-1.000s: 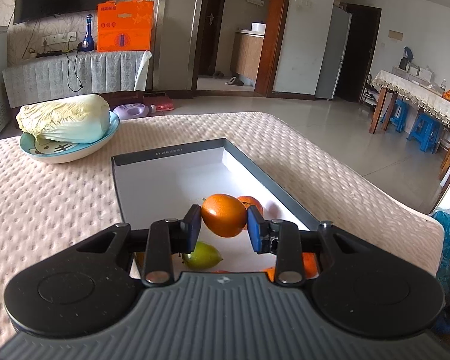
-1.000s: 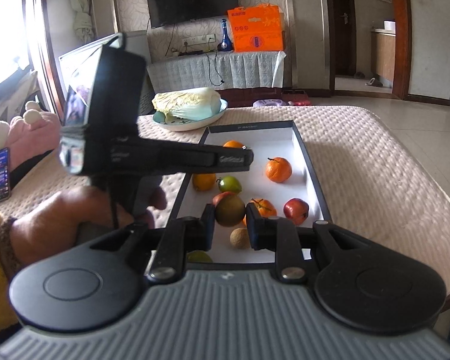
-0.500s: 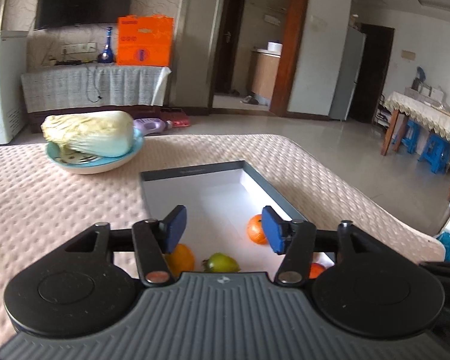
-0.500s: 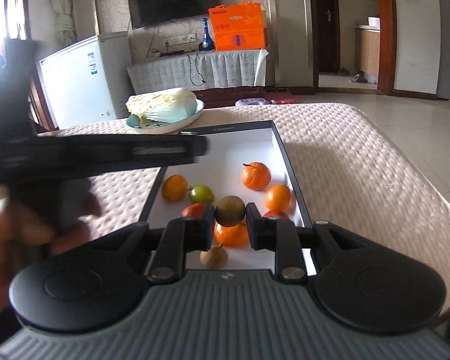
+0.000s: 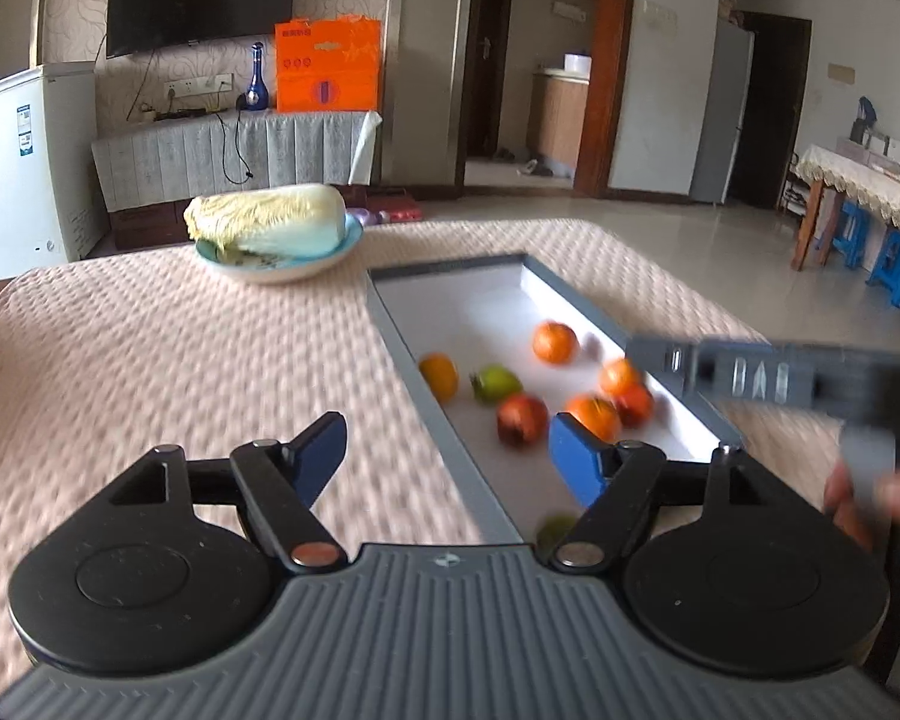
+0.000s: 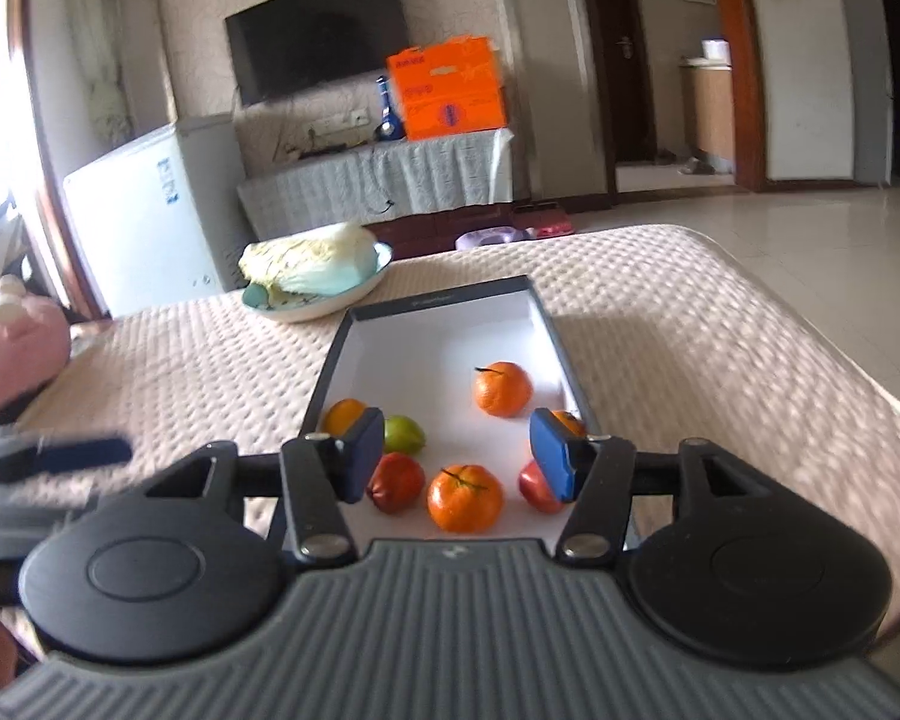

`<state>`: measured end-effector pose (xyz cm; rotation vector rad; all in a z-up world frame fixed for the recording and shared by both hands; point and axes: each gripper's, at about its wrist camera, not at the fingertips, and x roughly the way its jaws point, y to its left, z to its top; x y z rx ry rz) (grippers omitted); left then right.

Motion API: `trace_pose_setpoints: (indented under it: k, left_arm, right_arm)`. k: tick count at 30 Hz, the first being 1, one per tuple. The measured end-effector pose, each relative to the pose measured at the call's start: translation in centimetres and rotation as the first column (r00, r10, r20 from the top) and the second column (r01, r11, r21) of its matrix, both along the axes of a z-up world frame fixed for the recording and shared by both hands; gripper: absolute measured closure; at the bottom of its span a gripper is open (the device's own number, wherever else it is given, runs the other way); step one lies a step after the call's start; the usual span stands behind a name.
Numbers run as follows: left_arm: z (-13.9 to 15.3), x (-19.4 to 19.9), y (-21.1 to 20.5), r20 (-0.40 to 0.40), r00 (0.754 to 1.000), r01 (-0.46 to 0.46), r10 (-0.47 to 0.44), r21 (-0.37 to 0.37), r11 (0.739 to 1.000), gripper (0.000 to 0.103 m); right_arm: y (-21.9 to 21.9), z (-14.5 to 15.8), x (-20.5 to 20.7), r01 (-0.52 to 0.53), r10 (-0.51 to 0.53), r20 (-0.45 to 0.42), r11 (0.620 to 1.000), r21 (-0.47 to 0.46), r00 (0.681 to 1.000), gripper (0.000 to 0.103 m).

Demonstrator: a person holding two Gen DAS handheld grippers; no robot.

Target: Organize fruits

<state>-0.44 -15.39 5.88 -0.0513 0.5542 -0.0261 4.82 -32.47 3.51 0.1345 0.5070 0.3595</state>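
Left tongs (image 5: 447, 456): jaws have just been opening and stand released, blue pads wide apart with nothing between them, above the near left rim of the shallow grey-rimmed white-floored box (image 5: 408, 354); this view is blurred.

Right tongs (image 6: 457, 453): jaws have likewise just been opening and are released, empty. They hover over the near end of the same box.

Box contents, right wrist view, near to far: an orange tangerine with a stem (image 6: 465, 497) at centre; a dark red round fruit (image 6: 397, 482) to its left; a red fruit (image 6: 539, 487) to its right, partly hidden by the right pad; a green fruit (image 6: 405, 433); a yellow-orange fruit (image 6: 343, 414) at the left wall; a second orange tangerine (image 6: 502, 388) farther in. All lie loose on the box floor.

The box rests on a worktop under a pink quilted cover (image 6: 660, 312). Beyond it stands a pale blue dish (image 6: 315, 306) carrying a napa cabbage (image 6: 309, 264).
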Motion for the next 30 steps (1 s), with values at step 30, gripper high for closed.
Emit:
trace_pose_setpoints:
  k: [30]
  left_arm:
    - [-2.2,-5.8,-5.4,-0.034,0.991,0.128,-0.126,0.064,0.99,0.016]
  right_arm:
    - [-4.7,-0.3,-7.7,0.101,-0.097,-0.143,0.995,0.024,0.985,0.047]
